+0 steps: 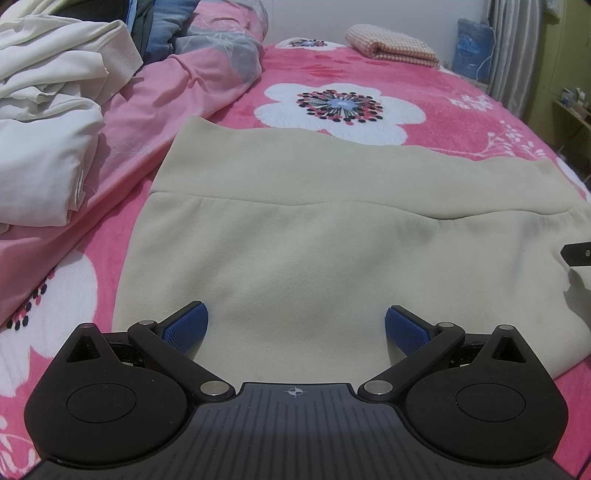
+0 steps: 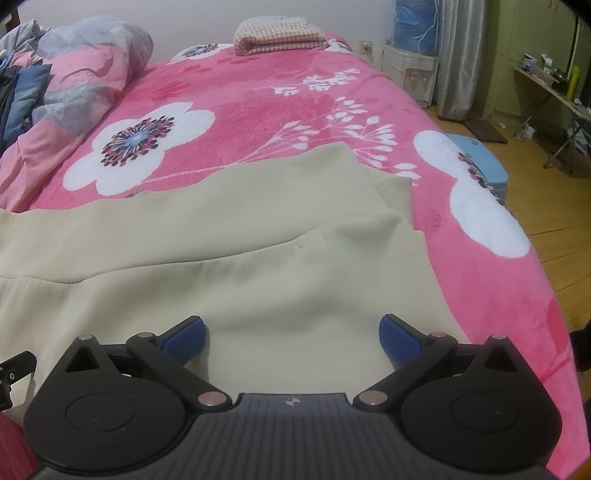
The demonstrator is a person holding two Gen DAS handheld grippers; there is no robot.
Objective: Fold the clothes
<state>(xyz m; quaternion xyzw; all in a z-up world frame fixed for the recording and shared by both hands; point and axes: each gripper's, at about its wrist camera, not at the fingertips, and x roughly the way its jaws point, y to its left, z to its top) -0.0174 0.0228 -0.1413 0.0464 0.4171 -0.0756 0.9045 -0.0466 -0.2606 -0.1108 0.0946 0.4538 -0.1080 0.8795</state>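
One cream-coloured soft knit garment [image 1: 295, 236] lies spread flat on the pink flowered fleece bed cover [image 1: 369, 74], its upper layer apparently folded over along a seam. Both tools hang just above its near edge: the left hand-held gripper [image 1: 296, 326] and the right hand-held gripper [image 2: 291, 334] each stand wide, blue pads [image 2: 399, 334] gripping nothing. A heap of white clothes [image 1: 44, 129] sits beside it, a checked folded cloth [image 2: 277, 35] well beyond.

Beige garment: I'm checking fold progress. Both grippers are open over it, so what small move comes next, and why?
Probably close the right gripper on the beige garment's bumpy right edge: the left gripper is open too, so nothing is gripped.
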